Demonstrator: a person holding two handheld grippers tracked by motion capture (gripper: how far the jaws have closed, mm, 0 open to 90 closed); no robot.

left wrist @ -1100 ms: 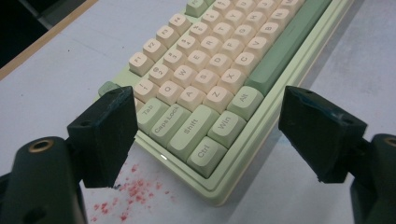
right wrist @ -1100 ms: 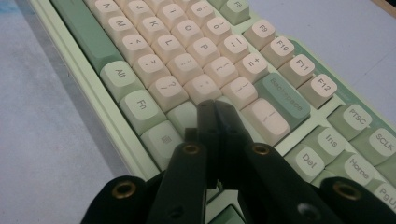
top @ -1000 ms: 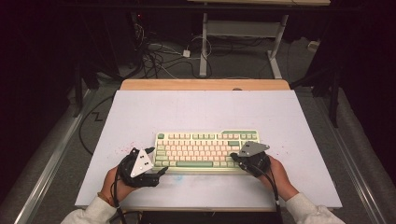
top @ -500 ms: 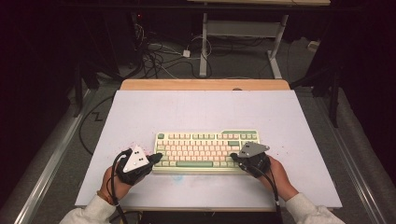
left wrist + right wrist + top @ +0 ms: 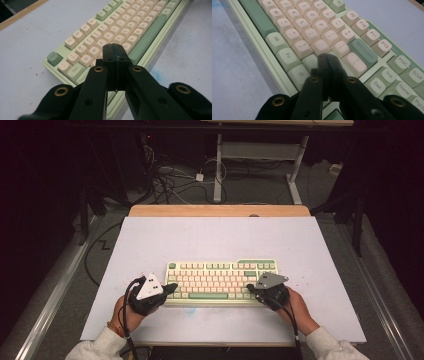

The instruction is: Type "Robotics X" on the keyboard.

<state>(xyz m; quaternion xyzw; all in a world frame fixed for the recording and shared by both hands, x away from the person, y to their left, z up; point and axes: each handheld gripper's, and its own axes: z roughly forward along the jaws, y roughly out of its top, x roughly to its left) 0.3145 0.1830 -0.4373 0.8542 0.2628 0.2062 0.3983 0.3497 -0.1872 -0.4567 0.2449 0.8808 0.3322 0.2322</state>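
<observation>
Keyboard (image 5: 220, 280), pale green case with cream and green keycaps, lies flat on the white table top (image 5: 220, 237), lower centre of the high view, long side across the frame.

Left gripper (image 5: 172, 287) at the lower left of the high view, tips over the keyboard's left end. In the left gripper view the jaws are pressed together, nothing between them; they have just been closing. Tips (image 5: 115, 50) sit centre frame above the left letter keys; Tab key (image 5: 75, 70) just left of them, green spacebar (image 5: 147, 37) running to the upper right.

Right gripper (image 5: 250, 291) at the lower right of the high view, tips at the keyboard's right end. In the right gripper view the jaws meet, empty, tips (image 5: 327, 57) centre frame low over the keys; Backspace key (image 5: 364, 51) just right of them, Fn key (image 5: 287, 55) to the left. Cannot tell whether either tip touches a keycap.

A hand (image 5: 127, 312) grips each tool from the bottom edge.
</observation>
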